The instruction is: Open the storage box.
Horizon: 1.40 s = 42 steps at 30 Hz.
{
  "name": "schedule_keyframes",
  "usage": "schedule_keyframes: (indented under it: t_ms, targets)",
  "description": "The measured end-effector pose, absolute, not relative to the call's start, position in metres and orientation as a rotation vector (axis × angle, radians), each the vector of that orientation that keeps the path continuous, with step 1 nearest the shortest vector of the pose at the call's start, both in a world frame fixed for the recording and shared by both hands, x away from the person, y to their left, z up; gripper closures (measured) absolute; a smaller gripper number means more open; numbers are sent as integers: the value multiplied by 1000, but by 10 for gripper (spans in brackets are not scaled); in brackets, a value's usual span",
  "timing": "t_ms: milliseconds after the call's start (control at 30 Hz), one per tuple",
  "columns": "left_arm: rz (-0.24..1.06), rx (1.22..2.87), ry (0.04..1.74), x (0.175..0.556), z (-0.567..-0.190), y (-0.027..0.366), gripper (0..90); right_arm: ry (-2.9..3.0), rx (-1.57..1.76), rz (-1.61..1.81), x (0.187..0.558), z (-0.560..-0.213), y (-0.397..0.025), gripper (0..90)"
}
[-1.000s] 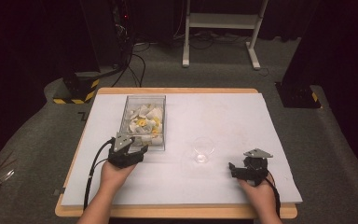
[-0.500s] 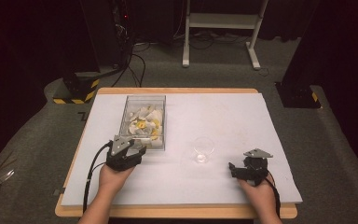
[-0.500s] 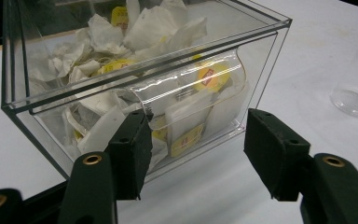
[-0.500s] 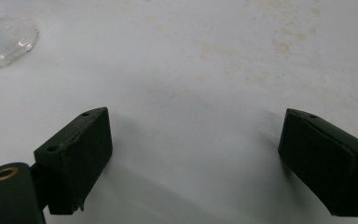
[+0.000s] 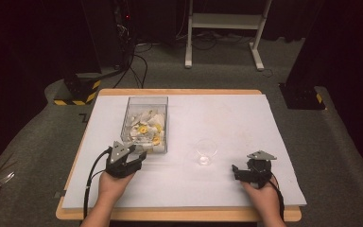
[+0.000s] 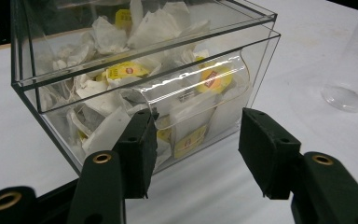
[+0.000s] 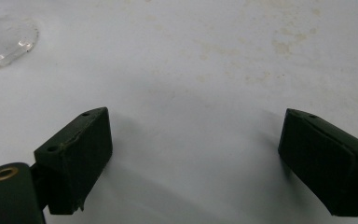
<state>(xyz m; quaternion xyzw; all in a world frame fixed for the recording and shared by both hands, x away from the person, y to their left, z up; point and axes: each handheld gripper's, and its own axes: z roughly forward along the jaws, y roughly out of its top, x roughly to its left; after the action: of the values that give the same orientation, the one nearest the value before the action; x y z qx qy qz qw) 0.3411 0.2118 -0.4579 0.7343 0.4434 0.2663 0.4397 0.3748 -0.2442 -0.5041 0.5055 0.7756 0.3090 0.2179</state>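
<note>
So the left gripper is sitting right at the near end of the clear box, jaws spread wide and nothing between them, lined up with the curved dispensing opening at the box's bottom front. Looks to me like the step here is pulling a tea bag out of that slot. To do it cleanly I'd go in low, get one jaw under the bag's edge and the other on top, and pinch just one. They're packed tight in there, so grabbing deep probably drags out a clump. Also wouldn't shove the box, since it looks light and could slide away across the white mat.

What's in the box: a loose heap of white paper tea bags with yellow tags, filling it most of the way up. A few are pressed against the front wall, right in front of the left jaws.

To the right of the box, a bit nearer the person, stands a clear plastic cup, upright and with nothing in it as far as I can tell. My guess is that's where the bag goes.

The right gripper is further right of the box, past the cup, resting low over bare mat with its jaws wide apart and nothing in them.
</note>
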Motion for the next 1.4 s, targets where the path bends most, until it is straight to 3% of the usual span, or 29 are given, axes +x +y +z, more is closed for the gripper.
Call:
schedule_keyframes:
  t_ms: [1400]
  targets:
    - [639,1837,1064,309,-458,217,522,2147,1396,853,374,-504,-244,98]
